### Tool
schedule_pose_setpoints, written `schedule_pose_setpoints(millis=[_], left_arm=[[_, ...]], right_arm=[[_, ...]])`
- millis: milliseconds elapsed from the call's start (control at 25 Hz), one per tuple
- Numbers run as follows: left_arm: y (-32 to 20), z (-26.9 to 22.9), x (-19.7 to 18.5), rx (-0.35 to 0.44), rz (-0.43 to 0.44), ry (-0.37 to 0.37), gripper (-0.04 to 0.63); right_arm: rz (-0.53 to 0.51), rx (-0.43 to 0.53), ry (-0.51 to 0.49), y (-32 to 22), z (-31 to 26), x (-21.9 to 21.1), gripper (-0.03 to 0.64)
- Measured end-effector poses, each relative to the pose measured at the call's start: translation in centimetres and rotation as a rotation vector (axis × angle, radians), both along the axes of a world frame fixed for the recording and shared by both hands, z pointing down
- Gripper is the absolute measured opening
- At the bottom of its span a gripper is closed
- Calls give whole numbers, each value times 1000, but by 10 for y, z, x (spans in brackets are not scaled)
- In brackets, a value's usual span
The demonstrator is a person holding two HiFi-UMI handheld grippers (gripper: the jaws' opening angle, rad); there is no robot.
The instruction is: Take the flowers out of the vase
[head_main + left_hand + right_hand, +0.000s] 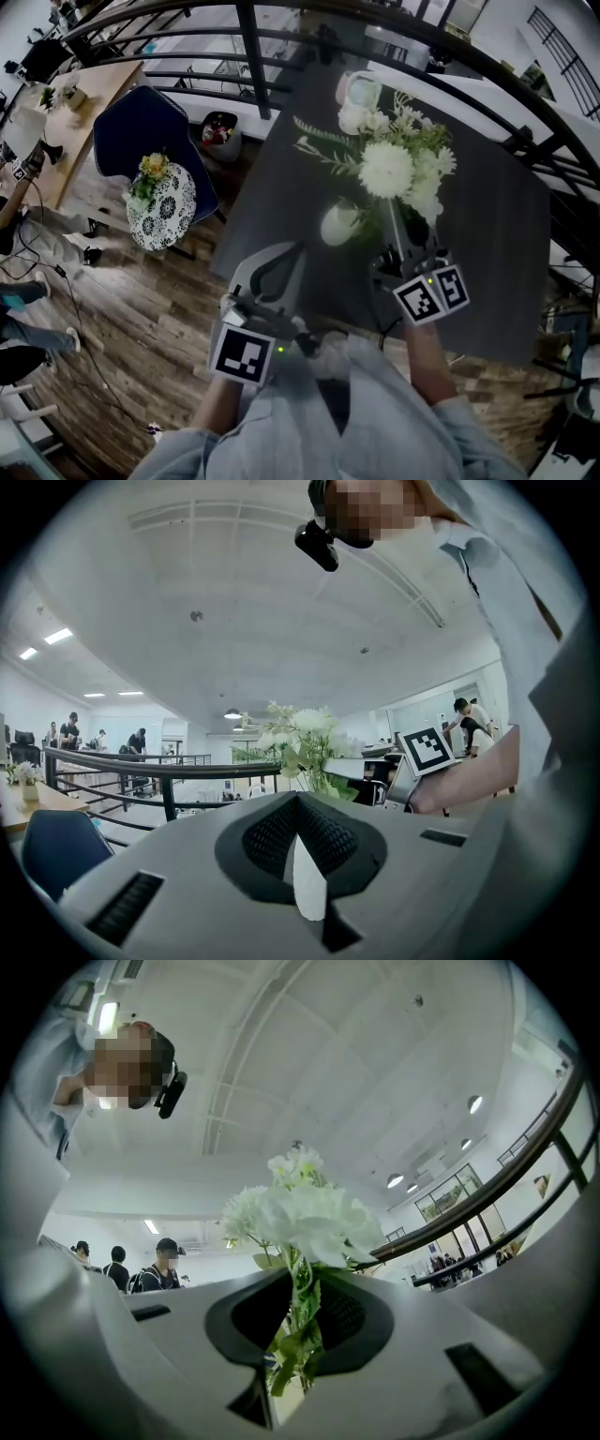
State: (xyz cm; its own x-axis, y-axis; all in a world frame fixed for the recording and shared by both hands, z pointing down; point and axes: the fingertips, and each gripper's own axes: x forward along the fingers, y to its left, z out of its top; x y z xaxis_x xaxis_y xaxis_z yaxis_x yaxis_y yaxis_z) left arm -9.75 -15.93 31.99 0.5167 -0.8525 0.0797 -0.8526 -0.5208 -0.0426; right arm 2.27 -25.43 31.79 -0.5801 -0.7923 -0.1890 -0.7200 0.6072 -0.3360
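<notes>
Inside the right hand-held gripper [298, 1321], the flowers [309, 1218] sit clamped.

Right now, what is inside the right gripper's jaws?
Green stems and leaves of the flowers, clamped by the right gripper; white blooms stand beyond the tips. The jaws cover the stems' lower ends.

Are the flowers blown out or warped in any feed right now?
Head view: heavy fisheye bends the black railings; the white flower bunch glares against the dark grey table. Right gripper view: petals wash into the bright ceiling, green stems look crisp. Left gripper view: even light, bunch small, curved edges.
</notes>
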Motion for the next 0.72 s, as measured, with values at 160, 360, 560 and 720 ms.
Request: schedule_pose_setpoints(millis=[160, 360, 560, 720], left_arm=[[-1, 4, -6, 0, 0, 3, -2], [1, 4, -4, 9, 1, 4, -2], [-3, -8, 5, 9, -2, 9, -2], [-2, -7, 6, 10, 0, 5, -2]], right_arm=[[4, 8, -3, -1, -1, -6, 69], [3, 21, -14, -1, -6, -4, 69], [7, 26, -25, -7, -24, 5, 69], [17, 30, -41, -8, -30, 9, 69]])
